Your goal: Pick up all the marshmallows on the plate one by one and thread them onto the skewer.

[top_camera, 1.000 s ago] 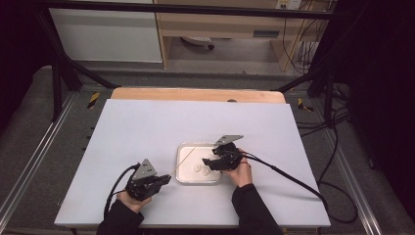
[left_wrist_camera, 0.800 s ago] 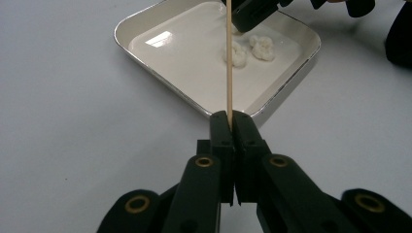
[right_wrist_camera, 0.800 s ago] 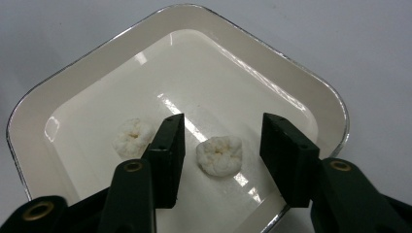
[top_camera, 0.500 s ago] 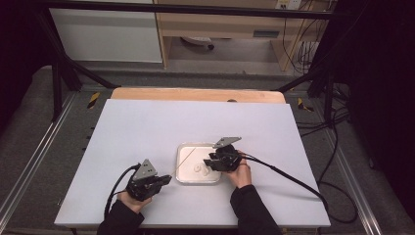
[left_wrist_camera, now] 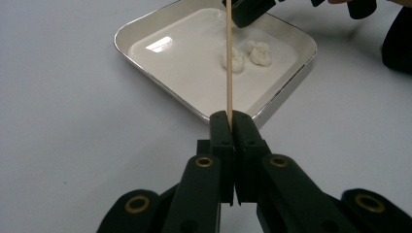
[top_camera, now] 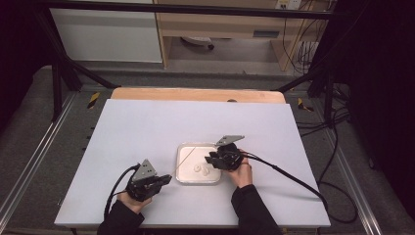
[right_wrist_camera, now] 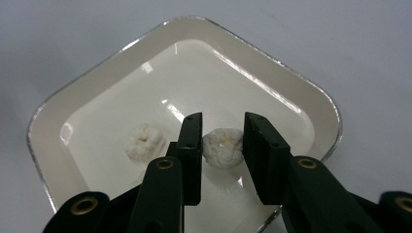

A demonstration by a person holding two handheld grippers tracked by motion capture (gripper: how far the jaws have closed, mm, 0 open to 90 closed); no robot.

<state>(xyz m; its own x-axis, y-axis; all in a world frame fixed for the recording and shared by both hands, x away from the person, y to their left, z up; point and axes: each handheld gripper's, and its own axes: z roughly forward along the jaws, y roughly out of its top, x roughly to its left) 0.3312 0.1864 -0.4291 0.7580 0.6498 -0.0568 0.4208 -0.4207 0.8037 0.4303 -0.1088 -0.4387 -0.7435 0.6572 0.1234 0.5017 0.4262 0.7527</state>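
The work in hand seems to be putting small white pieces of food onto a thin wooden skewer (left_wrist_camera: 229,58), and it is at an early stage.

The left gripper (left_wrist_camera: 232,118) has its jaws fully together and clamped on the near end of the skewer. The stick goes from the jaws out over the near left rim of the white square tray (top_camera: 182,166), which lies on the pale table (top_camera: 147,127) between the two hands. In the high view the skewer (top_camera: 185,157) is a fine line slanting above the left part of the tray. I see nothing threaded on it, so this part is not yet done.

Two white puffy lumps, perhaps marshmallows or small dumplings, lie in the tray close beside each other. The right gripper (right_wrist_camera: 222,141) reaches into the tray from the right side. Its jaws have just been closing, and the right lump (right_wrist_camera: 222,147) is between them. The left pad seems to touch it, but a small gap shows at the right pad, so I judge it is not yet gripped. The left lump (right_wrist_camera: 143,141) lies free on the tray floor, just beside.

What is done: the skewer is held firm and aimed at the tray, and the right jaws are placed around the first piece. What is left: to close on this lump, lift it, push it onto the skewer point, then do the same with the second one.
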